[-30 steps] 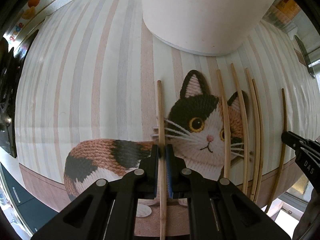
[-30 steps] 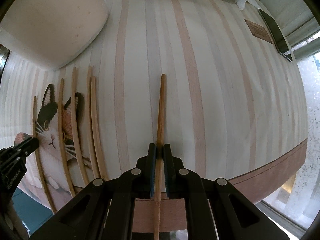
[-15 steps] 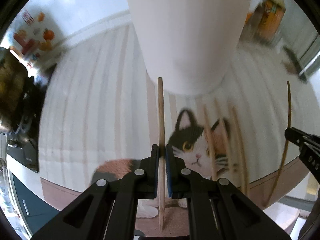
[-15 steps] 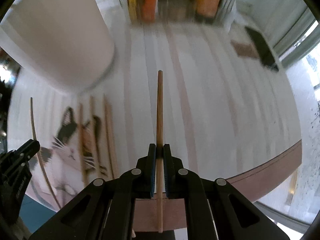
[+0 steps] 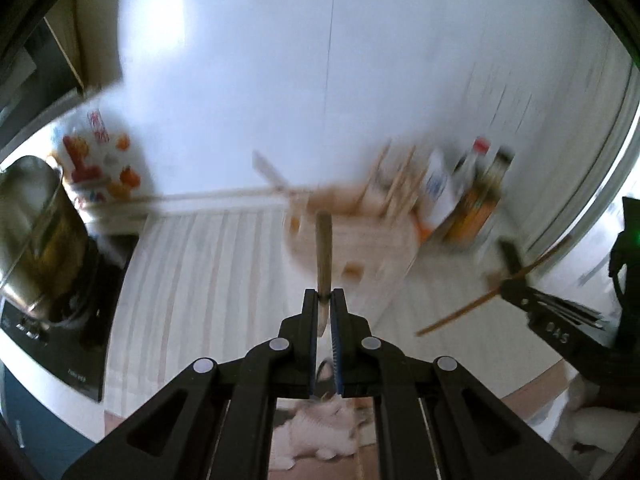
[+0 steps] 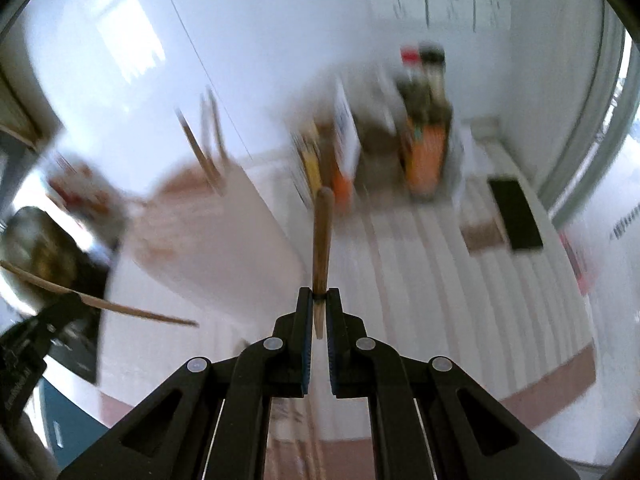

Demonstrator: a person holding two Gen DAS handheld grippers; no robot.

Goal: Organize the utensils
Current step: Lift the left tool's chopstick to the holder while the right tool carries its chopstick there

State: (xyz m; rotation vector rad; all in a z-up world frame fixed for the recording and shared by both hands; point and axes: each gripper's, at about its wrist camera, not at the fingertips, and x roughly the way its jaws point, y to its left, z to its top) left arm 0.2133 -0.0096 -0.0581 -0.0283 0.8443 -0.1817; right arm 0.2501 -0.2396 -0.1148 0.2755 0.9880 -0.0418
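A: Striped tablecloth (image 6: pixel 460 300) lies below. Both chopsticks airborne?
B: Yes. Left gripper (image 5: pixel 325 298) clamps one chopstick (image 5: pixel 323 248); right gripper (image 6: pixel 319 296) pinches another chopstick (image 6: pixel 322 240) near its end. Probably light, stiff, slippery; gripping nearer mid-length would steady them.

Matte black plastic left gripper (image 5: pixel 324 295) and right gripper (image 6: pixel 319 293), blue finger pads (image 5: pixel 335 344), pale round screw heads.
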